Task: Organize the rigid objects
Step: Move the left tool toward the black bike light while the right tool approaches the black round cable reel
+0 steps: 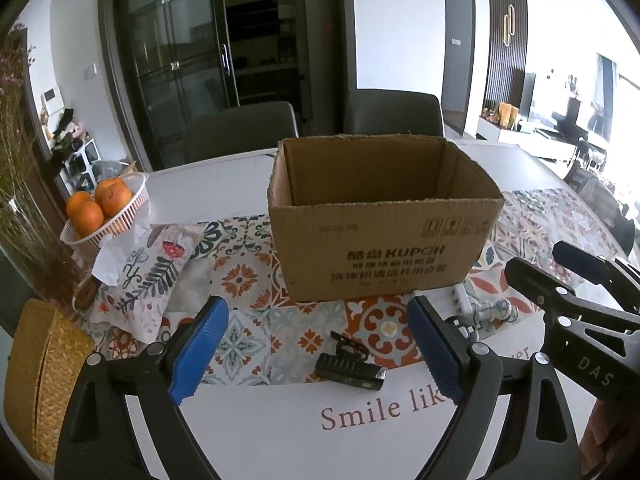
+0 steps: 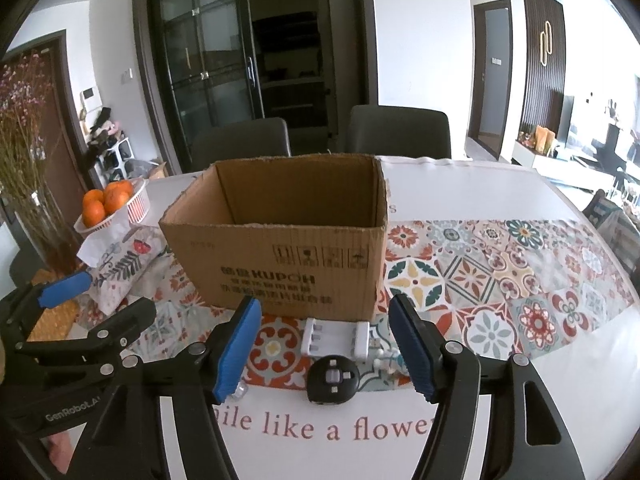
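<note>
My left gripper (image 1: 316, 356) stands open and empty, and the thing it faces — a small black clip-on device (image 1: 349, 367) — lies on the table (image 1: 280, 432) just ahead of the fingertips, between the two blue pads and a little toward the right one. Its long axis runs across my view, roughly crosswise to the fingers, so as I judge it the jaws would close along its length unless I turn the wrist.

My right gripper (image 2: 326, 356) is open too, holding nothing. Between its pads sits a round black controller-like piece (image 2: 333, 380), close in front of the tips, and just beyond it a white battery charger (image 2: 337, 338) lies flat, its long side crosswise, touching or nearly touching the foot of the cardboard box (image 2: 280, 264). A small white and blue item (image 2: 387, 361) lies beside the right pad; I cannot make out what it is through the fisheye blur.

Each hand is nearer its own thing: the left to the clip-on device, the right to the round piece and the charger.

The box stands upright and open-topped straight ahead of both grippers, behind all these items. What I see of its inside is bare walls — the floor is hidden by the near wall, so I cannot say it is empty. Off to the left a white basket (image 1: 132, 204) holds oranges (image 1: 98, 204).
</note>
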A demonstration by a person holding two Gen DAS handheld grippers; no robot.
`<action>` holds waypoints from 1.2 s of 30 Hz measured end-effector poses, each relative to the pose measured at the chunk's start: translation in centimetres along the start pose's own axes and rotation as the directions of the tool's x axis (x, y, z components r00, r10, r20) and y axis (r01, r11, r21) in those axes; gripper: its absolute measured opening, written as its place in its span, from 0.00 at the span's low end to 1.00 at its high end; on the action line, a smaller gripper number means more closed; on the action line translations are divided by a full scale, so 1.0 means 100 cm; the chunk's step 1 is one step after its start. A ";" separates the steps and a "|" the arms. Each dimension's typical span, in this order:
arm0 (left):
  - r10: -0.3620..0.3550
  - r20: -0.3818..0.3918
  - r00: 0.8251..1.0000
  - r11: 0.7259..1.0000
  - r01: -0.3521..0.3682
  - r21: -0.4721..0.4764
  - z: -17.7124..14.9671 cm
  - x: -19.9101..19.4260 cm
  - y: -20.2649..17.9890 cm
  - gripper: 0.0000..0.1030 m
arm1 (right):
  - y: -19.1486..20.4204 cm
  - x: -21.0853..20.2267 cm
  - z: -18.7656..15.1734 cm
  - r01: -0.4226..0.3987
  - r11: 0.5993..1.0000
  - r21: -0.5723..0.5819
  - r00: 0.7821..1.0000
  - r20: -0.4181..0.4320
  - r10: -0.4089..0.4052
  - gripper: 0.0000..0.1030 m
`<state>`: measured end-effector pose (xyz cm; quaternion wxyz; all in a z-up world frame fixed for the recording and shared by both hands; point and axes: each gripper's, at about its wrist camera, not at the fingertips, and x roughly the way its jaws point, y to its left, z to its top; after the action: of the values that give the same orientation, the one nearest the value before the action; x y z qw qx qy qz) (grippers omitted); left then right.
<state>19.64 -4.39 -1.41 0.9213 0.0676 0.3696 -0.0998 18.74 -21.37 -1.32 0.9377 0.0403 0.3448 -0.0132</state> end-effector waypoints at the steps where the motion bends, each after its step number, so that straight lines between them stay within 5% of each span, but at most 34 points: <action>1: -0.002 -0.004 1.000 1.000 0.002 0.000 -0.001 0.001 0.000 0.89 | 0.000 0.001 -0.001 -0.001 1.000 0.003 1.000 -0.004 0.001 0.66; 36: -0.036 -0.164 0.986 0.999 0.041 0.029 -0.064 0.057 -0.007 0.89 | -0.004 0.047 -0.062 -0.006 1.000 0.017 0.988 -0.155 0.008 0.66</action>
<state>19.21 -4.56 -10.02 0.8846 0.0832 0.4435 -0.1176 18.30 -21.22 -9.16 0.9079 0.0500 0.4162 -0.0095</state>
